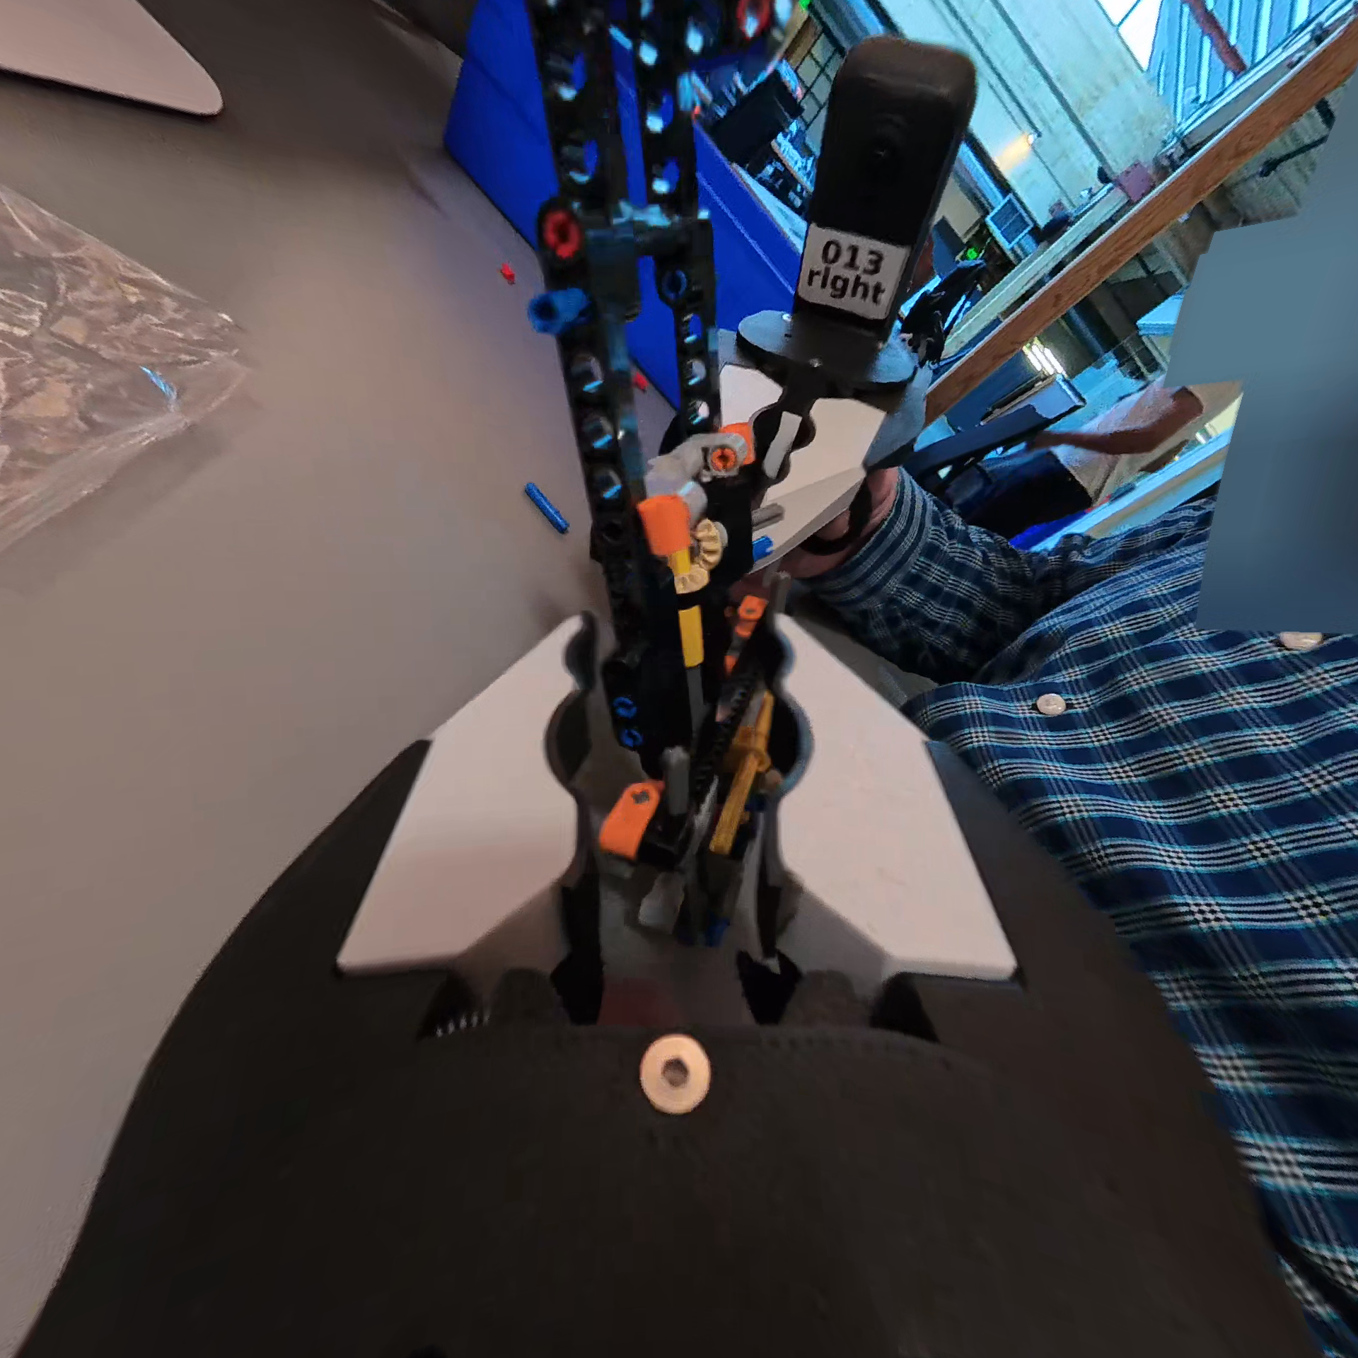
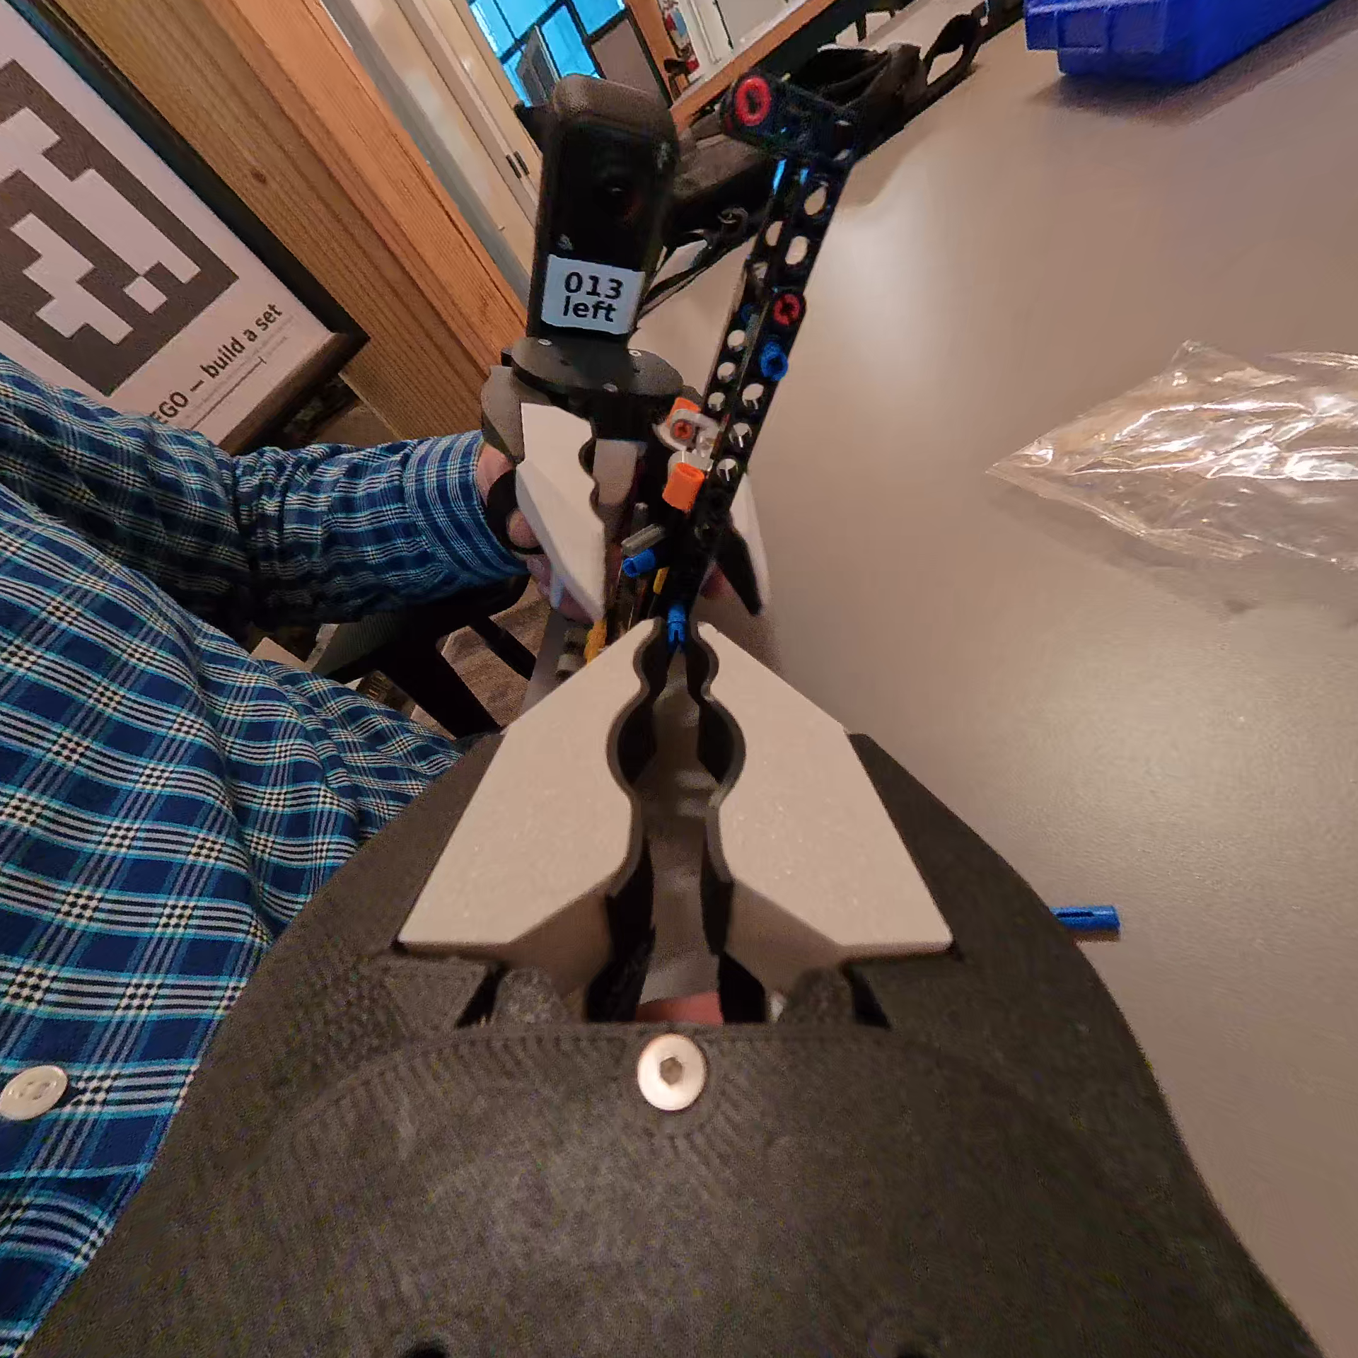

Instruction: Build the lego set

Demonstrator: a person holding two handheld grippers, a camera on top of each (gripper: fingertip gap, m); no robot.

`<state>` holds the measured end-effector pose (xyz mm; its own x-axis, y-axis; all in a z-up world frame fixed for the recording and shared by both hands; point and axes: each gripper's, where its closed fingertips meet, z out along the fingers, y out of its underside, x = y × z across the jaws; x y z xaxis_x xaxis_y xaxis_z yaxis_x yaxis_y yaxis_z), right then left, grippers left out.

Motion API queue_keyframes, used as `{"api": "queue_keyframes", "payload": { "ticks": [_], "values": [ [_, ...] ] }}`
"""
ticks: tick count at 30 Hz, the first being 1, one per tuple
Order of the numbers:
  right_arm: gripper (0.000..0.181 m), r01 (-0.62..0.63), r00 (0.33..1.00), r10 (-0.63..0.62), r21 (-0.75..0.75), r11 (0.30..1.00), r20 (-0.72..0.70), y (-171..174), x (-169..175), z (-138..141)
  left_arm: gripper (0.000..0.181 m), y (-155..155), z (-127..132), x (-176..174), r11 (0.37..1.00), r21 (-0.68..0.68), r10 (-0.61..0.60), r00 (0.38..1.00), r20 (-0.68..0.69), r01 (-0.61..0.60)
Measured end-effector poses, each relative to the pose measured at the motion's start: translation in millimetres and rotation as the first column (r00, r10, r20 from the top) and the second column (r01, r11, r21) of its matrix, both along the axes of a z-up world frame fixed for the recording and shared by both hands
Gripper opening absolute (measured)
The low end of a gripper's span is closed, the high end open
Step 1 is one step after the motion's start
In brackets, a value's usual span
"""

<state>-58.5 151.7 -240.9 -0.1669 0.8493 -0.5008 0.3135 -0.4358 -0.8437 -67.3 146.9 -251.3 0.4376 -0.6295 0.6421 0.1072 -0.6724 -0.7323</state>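
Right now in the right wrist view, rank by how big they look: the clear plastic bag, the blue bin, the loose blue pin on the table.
1. Clear plastic bag, largest.
2. Blue bin, cut off by the frame and farther away, so its true size is unsure.
3. Loose blue pin, clearly smallest.

labelled cameras (image 1: 874, 191), framed poster (image 2: 110, 257)

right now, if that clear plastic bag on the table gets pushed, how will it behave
The clear plastic bag looks crinkled and thin, so it would probably crumple and flex, not move as one stiff piece. It appears mostly flat, likely light, so it may slide easily on the smooth grey table.
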Motion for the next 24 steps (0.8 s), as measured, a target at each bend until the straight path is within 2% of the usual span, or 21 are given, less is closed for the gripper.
{"api": "queue_keyframes", "payload": {
  "ticks": [1, 5, 11, 24],
  "values": [
    [0.002, -0.001, 1.000, 0.001, 0.002, 1.000, -0.003, -0.3, -0.5, 0.5, 0.048, -1.3, -1.4, 2.9, 1.000, -0.011, -0.015, 1.000, -0.003, 0.015],
    [0.002, -0.009, 1.000, 0.009, -0.001, 1.000, -0.006, -1.5, -2.0, 0.9, 0.016, -1.2, 1.2, 8.0, 1.000, -0.001, -0.031, 0.999, 0.014, 0.031],
    [0.003, 0.007, 1.000, -0.007, 0.005, 1.000, -0.009, 1.9, -2.9, 1.6, 0.005, -2.4, 5.9, 9.6, 0.999, 0.002, -0.043, 0.998, 0.051, 0.043],
    [0.002, 0.010, 0.998, -0.010, -0.013, 1.000, -0.055, 3.6, 1.3, 8.0, 0.005, -3.3, 9.7, 10.1, 0.998, 0.019, -0.060, 0.996, 0.073, 0.059]
  ]
}}
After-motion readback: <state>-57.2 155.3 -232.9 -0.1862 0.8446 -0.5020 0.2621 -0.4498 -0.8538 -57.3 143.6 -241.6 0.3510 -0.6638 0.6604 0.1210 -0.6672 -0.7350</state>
